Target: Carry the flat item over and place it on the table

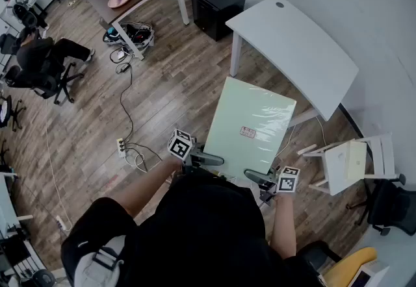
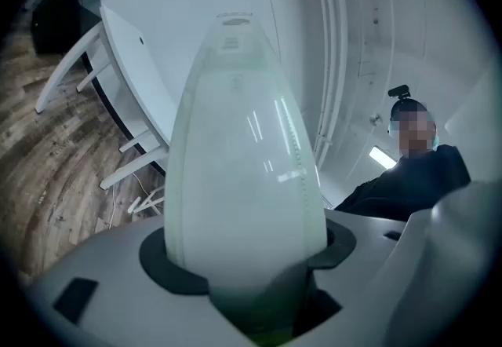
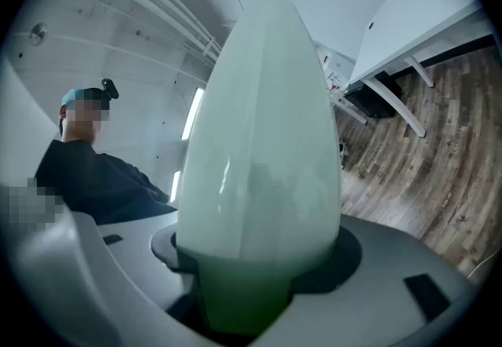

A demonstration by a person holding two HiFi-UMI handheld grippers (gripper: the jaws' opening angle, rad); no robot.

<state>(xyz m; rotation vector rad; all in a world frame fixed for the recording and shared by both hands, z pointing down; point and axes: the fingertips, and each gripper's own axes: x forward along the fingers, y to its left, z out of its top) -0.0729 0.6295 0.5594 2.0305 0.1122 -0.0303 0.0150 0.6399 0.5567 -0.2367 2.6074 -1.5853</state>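
Mid-carry: pale green flat panel [image 1: 250, 124] clamped by its near edge in left gripper [image 1: 209, 161] and right gripper [image 1: 258, 177], above floor [image 1: 162, 104] just short of the white table [image 1: 296, 45]; next, probably raising and sliding it on.

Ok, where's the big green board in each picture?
Head view: the board is in the middle, in front of the white table.
Left gripper view: the board fills the middle, table at upper left.
Right gripper view: the board fills the middle, table at upper right.
Shared landmark: the white table.
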